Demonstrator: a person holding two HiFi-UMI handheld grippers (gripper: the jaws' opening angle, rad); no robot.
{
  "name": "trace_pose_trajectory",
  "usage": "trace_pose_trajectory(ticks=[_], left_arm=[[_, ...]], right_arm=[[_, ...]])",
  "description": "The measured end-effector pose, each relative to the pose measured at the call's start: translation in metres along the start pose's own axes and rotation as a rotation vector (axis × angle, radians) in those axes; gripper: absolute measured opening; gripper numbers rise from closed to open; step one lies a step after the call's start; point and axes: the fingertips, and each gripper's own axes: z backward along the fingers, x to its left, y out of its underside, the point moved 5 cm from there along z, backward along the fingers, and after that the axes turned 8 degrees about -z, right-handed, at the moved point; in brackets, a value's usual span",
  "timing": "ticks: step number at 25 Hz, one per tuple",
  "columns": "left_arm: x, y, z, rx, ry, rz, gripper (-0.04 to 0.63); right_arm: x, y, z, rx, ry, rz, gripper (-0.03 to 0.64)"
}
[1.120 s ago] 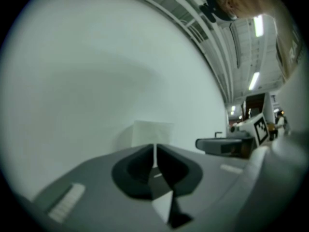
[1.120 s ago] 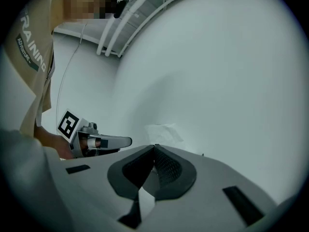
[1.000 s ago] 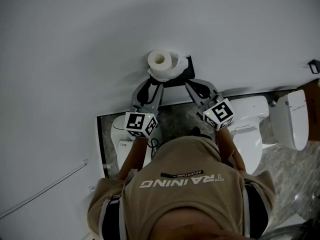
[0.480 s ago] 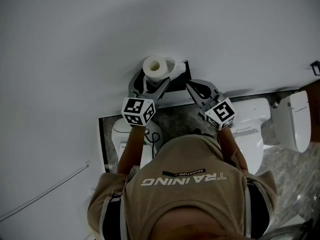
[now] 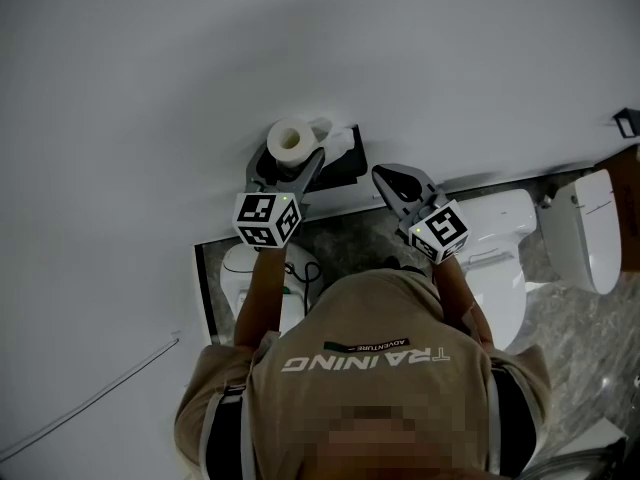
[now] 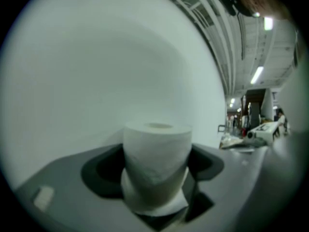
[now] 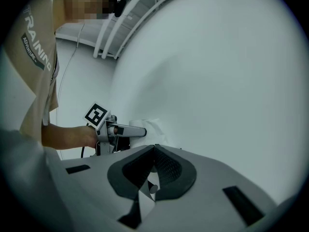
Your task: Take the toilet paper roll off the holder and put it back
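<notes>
A white toilet paper roll (image 5: 290, 140) stands core-up between the jaws of my left gripper (image 5: 287, 164), just left of the black wall holder (image 5: 347, 166). In the left gripper view the roll (image 6: 157, 146) fills the gap of that gripper (image 6: 157, 170); the dark pads are closing on its sides and hold it, with a loose sheet hanging below. My right gripper (image 5: 387, 176) hovers right of the holder, shut and empty. In the right gripper view its tips (image 7: 154, 148) meet, and the left gripper (image 7: 118, 130) with the roll (image 7: 150, 126) shows beyond.
The white wall (image 5: 300, 38) lies close ahead of both grippers. Below stand a white toilet (image 5: 500, 238), a second one (image 5: 590, 230) at the right, and another white fixture (image 5: 240, 280) under the left arm. The person's beige shirt (image 5: 360, 368) fills the lower view.
The left gripper has carried the roll leftward and away from the holder. The right gripper has drawn back a little from the holder and stays shut.
</notes>
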Motion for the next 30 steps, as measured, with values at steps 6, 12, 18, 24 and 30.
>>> trace_pose_trajectory(ticks=[6, 12, 18, 24, 30], left_arm=[[-0.002, -0.004, 0.013, -0.045, -0.014, 0.023, 0.393], [-0.005, -0.008, 0.042, -0.107, -0.003, 0.057, 0.391], [-0.011, -0.007, 0.074, -0.157, 0.045, 0.086, 0.391], [-0.026, 0.008, 0.101, -0.166, 0.137, 0.072, 0.391], [-0.054, 0.019, 0.124, -0.202, 0.248, 0.093, 0.391]], right_arm=[[0.003, 0.003, 0.005, 0.011, -0.008, 0.003, 0.014], [0.019, 0.004, 0.004, 0.024, -0.032, 0.009, 0.014], [0.047, 0.011, 0.008, 0.046, -0.014, 0.012, 0.014], [0.082, 0.026, 0.024, 0.078, 0.039, 0.025, 0.014], [0.115, 0.052, 0.052, 0.106, 0.113, 0.015, 0.014]])
